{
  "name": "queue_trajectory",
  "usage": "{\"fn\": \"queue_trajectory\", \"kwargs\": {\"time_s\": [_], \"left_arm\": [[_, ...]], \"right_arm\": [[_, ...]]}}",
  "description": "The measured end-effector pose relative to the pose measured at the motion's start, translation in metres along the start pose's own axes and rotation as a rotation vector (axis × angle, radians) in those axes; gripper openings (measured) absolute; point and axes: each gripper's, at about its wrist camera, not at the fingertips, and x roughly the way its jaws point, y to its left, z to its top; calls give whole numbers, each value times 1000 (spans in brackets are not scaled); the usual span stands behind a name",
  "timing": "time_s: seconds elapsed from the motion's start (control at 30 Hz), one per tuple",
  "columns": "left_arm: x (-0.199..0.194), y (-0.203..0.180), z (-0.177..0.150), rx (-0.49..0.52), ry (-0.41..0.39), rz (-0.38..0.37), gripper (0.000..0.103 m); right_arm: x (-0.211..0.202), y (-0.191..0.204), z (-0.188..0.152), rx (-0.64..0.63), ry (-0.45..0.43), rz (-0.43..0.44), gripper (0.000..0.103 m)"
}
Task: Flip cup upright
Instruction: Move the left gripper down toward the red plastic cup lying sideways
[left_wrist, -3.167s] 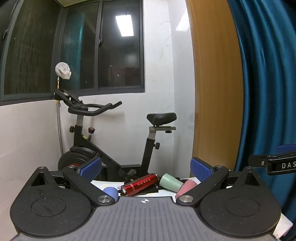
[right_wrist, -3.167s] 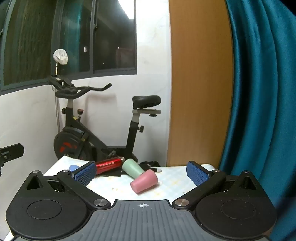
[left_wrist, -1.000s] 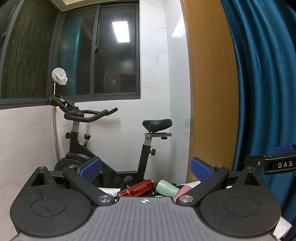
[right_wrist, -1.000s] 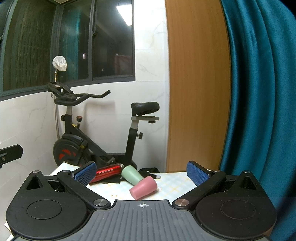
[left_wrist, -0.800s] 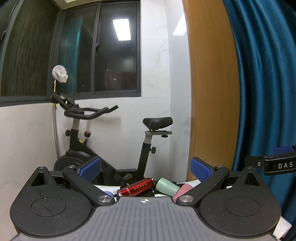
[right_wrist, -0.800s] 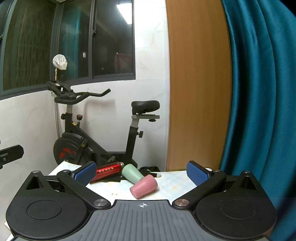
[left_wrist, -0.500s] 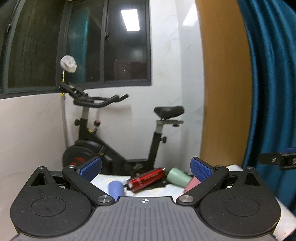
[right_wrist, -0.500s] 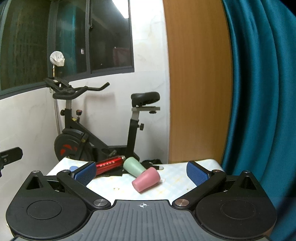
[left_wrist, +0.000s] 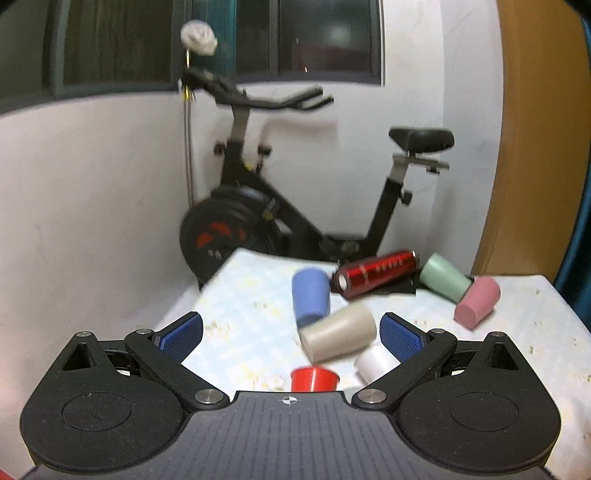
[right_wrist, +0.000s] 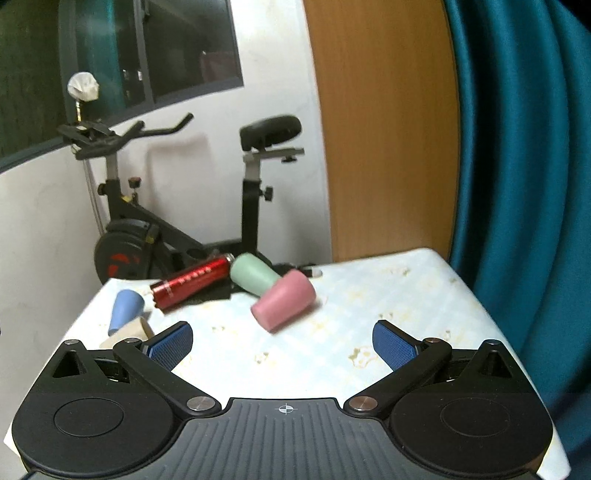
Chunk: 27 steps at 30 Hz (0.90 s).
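Observation:
Several cups lie on their sides on a pale patterned table (left_wrist: 236, 295). In the left wrist view a blue cup (left_wrist: 310, 297), a beige cup (left_wrist: 338, 338), a white cup (left_wrist: 371, 365), a green cup (left_wrist: 443, 277) and a pink cup (left_wrist: 478, 302) lie tipped over; a small red cup (left_wrist: 314, 378) stands near the camera. My left gripper (left_wrist: 291, 332) is open and empty, just short of the beige cup. My right gripper (right_wrist: 282, 339) is open and empty, short of the pink cup (right_wrist: 284, 304). The green cup (right_wrist: 253, 278) and blue cup (right_wrist: 125, 308) lie beyond.
A red metal bottle (left_wrist: 376, 273) lies on a dark cloth at the back of the table; it also shows in the right wrist view (right_wrist: 192, 282). An exercise bike (left_wrist: 280, 221) stands behind the table. A teal curtain (right_wrist: 517, 184) hangs at the right, beside a wooden panel (right_wrist: 384, 129).
Both grippers have risen and tilted down toward the table, so more of the tabletop shows. The beige, white and red cups have come into the left wrist view. Both stay open.

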Motion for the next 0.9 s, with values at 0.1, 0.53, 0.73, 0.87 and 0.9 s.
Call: {"fn": "queue_trajectory", "kwargs": {"time_s": [0.1,0.53,0.73,0.87,0.9], "left_arm": [[27,10,-9,-40,82,-38,102],[130,42,-59,-269,341,-187,73],[160,47,-70,-390,405,-240,73],[180,46,-74,-417,442,-256,73],[185,45,-75,-420,447,-254,73]], "right_arm": [[19,1,-6,-17,40,-53,103],[79,0,-14,-23,156,12,103],[95,2,-16,-47,175,5,103],[100,1,-18,-53,187,4,103],[101,0,-18,-53,188,5,103]]}}
